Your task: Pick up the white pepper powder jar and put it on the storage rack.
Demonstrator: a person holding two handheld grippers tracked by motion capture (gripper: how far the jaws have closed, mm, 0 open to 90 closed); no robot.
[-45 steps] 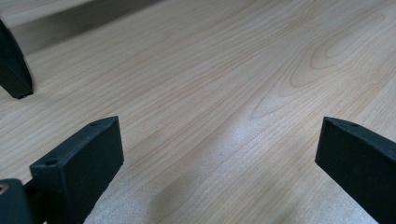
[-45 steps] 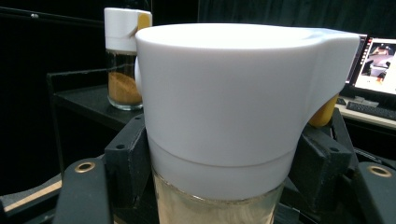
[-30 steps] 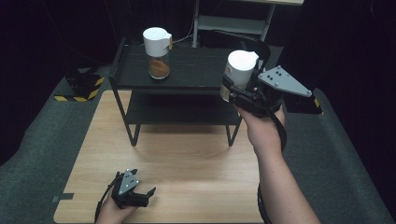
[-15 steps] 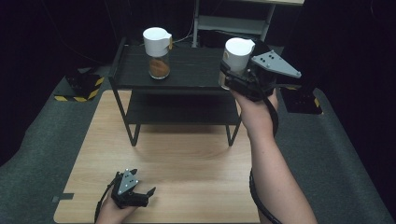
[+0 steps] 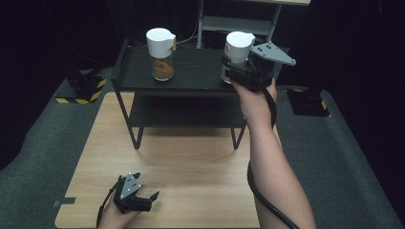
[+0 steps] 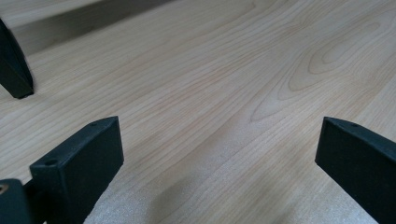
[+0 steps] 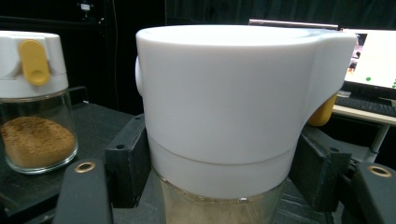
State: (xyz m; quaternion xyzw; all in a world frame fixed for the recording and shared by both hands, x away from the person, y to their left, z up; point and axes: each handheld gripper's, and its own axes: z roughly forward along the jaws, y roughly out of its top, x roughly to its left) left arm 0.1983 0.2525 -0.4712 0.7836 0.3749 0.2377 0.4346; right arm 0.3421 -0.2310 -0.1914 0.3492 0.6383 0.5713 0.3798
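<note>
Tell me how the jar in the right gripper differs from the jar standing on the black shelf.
The held jar is clamped between the jaws of the right gripper; the shelf jar stands free on the black shelf, untouched. The shelf jar sits toward the shelf's left end, the held jar at its right end. The shelf jar's brown powder shows clearly; the held jar's contents are mostly hidden. Both have glass bodies, white caps and a yellow tab.

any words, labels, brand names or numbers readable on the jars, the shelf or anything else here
None can be read.
White-lidded glass jar in the right claw: plain lid, no print showing.
White-lidded glass jar of brown powder on the black metal shelf: plain lid with a yellow tab, no label showing.
Bright monitor screen behind: content too blurred to read.
</note>
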